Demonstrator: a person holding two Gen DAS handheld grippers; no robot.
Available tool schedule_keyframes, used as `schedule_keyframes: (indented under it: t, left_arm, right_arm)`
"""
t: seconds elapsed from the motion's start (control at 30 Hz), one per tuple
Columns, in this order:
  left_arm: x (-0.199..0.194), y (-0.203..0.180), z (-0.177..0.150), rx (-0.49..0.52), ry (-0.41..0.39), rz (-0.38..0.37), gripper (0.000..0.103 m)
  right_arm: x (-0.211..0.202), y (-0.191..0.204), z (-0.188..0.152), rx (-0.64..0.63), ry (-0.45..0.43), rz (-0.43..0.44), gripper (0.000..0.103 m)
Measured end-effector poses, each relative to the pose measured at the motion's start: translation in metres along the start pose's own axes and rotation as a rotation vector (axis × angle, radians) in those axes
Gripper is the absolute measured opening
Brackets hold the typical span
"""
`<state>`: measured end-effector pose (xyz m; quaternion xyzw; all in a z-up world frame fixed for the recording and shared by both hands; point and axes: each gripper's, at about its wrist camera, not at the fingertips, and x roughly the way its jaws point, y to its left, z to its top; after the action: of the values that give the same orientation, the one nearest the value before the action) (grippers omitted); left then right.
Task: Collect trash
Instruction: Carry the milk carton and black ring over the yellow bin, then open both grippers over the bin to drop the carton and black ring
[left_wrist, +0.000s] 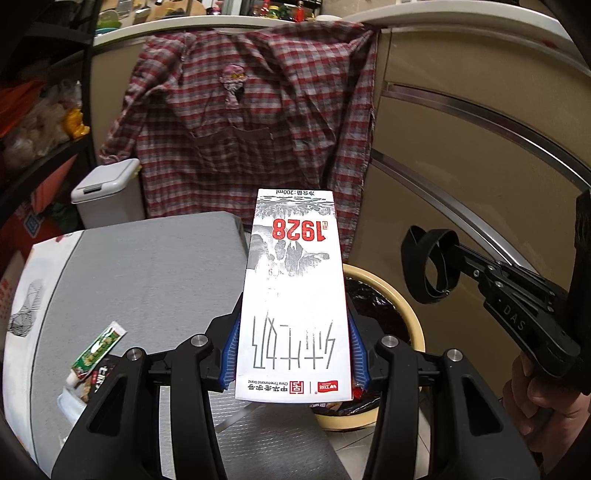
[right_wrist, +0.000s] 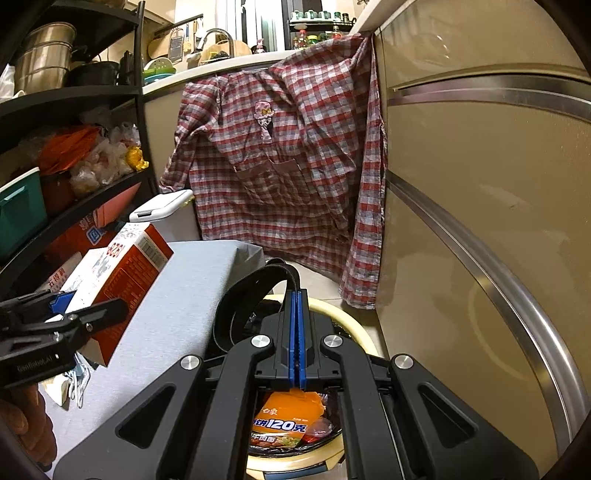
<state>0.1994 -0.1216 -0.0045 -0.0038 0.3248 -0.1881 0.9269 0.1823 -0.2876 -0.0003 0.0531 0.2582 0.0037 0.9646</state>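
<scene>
Over the bin: two hand-held grippers meet above a cream-rimmed trash bin standing on the floor between a grey-covered tabletop and beige cabinet fronts.

Left gripper: clamped on a white milk carton, blue pads pressed against its two sides; the carton points forward and reads upside down in the left wrist view, its far end reaching past the tabletop's edge toward the bin. Judged purpose: a firm side grip lets the carton be carried clear of the surface and released over the opening.

Right gripper: fingers pressed together on a looped black strap, which hangs off to the gripper's left directly above the bin. Held that way, the loop looks set to fall inside once the fingers part.

Bin contents: a dark liner with an orange noodle packet already lying in it, seen through the gap under the right gripper.

Still on the tabletop: a green-and-white tube near the left edge, with other wrappers beside it partly hidden behind the left gripper's frame.

Backdrop: a red plaid shirt draped from the counter edge, and a small white lidded bin behind the tabletop.

Progress, as a judgement: partway through, with two items in hand at the bin and some litter left to gather.
</scene>
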Motion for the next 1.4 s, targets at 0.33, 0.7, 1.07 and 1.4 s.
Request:
schedule_keyframes:
  t: [0.33,0.7,1.07,1.4]
  left_arm:
    - [0.019,-0.007,0.003,-0.005,0.022,-0.007,0.047]
    - [0.030,-0.016,0.002,0.008,0.040,-0.024,0.047]
    - [0.031,-0.018,0.005,0.006,0.029,-0.026,0.054]
    - [0.027,-0.011,0.007,-0.011,0.022,-0.022,0.054]
  right_arm:
    - [0.011,-0.002,0.000,0.003,0.013,-0.010,0.002]
    - [0.016,-0.006,-0.001,0.000,0.022,-0.013,0.002]
    - [0.022,-0.011,-0.004,0.013,0.050,-0.035,0.031]
    - [0.021,-0.009,-0.005,0.017,0.049,-0.016,0.031]
